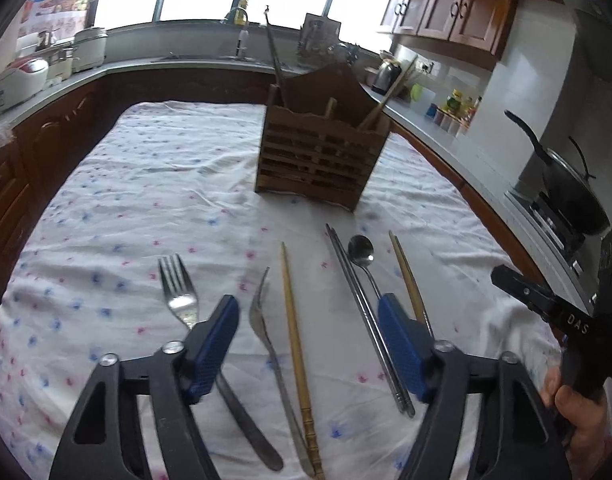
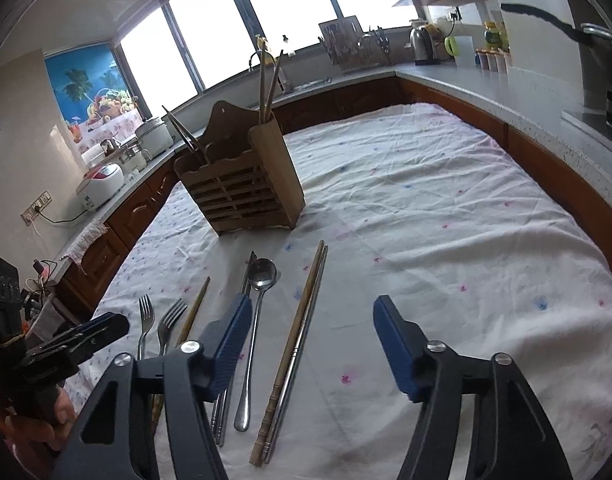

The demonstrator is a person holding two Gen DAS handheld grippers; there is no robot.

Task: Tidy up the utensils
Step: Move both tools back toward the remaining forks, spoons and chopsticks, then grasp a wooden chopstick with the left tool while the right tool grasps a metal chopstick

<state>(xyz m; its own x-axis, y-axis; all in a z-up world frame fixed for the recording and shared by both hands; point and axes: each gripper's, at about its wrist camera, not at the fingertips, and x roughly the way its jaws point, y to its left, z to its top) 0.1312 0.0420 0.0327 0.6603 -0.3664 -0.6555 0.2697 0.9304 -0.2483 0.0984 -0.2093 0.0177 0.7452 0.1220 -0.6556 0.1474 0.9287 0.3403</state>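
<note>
Both hand-held grippers, left (image 1: 308,320) and right (image 2: 312,322), stood spread, pinching nothing. Utensils (image 1: 293,328) lay lengthwise ahead toward the wooden holder (image 1: 320,156); bare clothed surface (image 2: 466,220) opened rightward.

Both wrist views look steeply down, close over the cutlery, sharing the wooden caddy (image 1: 324,148) (image 2: 241,184) beyond.

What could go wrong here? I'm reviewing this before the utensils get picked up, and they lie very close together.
1. The left gripper straddles both a fork and a wooden chopstick, so closing may catch both.
2. The right gripper brackets a wooden and a metal chopstick lying together; one could slip.
3. The wooden utensil holder already holds chopsticks; a careless insertion might tip it.
</note>
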